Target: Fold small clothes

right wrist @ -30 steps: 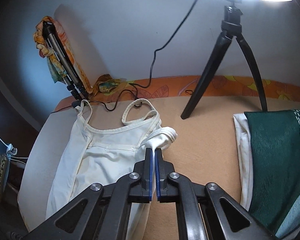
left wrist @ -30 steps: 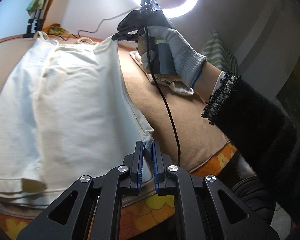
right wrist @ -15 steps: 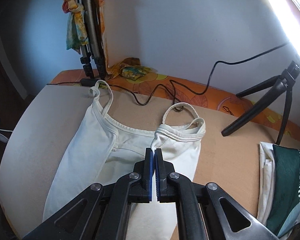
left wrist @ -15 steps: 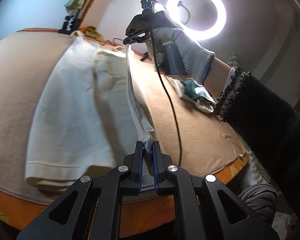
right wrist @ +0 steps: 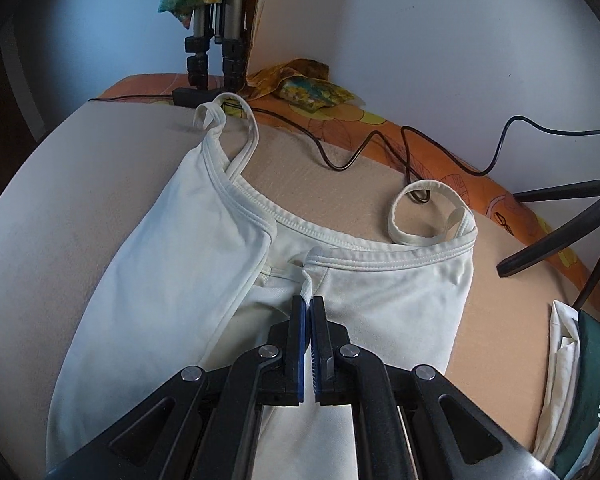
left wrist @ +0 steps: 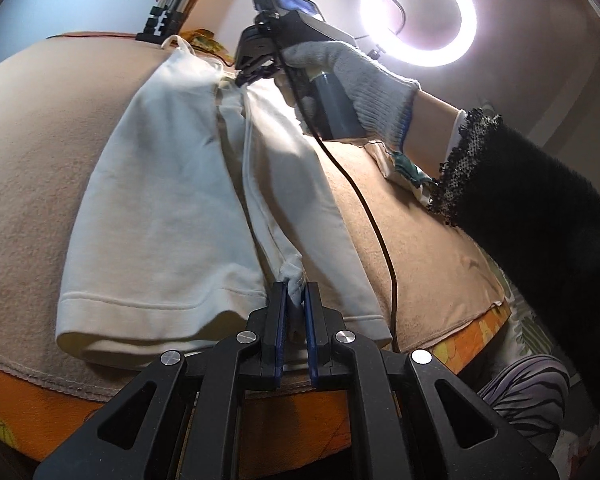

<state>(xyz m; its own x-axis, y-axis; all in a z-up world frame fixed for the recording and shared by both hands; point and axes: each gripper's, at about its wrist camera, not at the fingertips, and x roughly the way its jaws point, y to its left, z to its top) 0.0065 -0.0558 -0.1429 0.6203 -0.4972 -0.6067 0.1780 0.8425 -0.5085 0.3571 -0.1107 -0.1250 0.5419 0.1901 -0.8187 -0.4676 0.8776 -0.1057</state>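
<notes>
A white camisole (left wrist: pixel 168 208) lies lengthwise on a tan blanket (left wrist: pixel 32 152), its left side folded inward. My left gripper (left wrist: pixel 294 300) is shut on the hem corner of the right side. My right gripper (right wrist: pixel 309 304) is shut on the top edge near the neckline; it also shows in the left wrist view (left wrist: pixel 256 74), held by a gloved hand. The right flap of the camisole (right wrist: pixel 396 300) is folded over toward the middle, between the two grippers. Both shoulder straps (right wrist: pixel 424 216) lie past the neckline.
A folded green and white garment (right wrist: pixel 580 384) lies at the right. A black tripod leg (right wrist: pixel 556 240) and a cable (right wrist: pixel 380 148) sit at the far edge. Light stand legs (right wrist: pixel 216 48) stand at the back. A ring light (left wrist: pixel 418 20) glows above.
Both grippers have carried the camisole's right edge leftward over the body, so the right flap now lies folded toward the middle. Both stay shut on the fabric and have come lower.
</notes>
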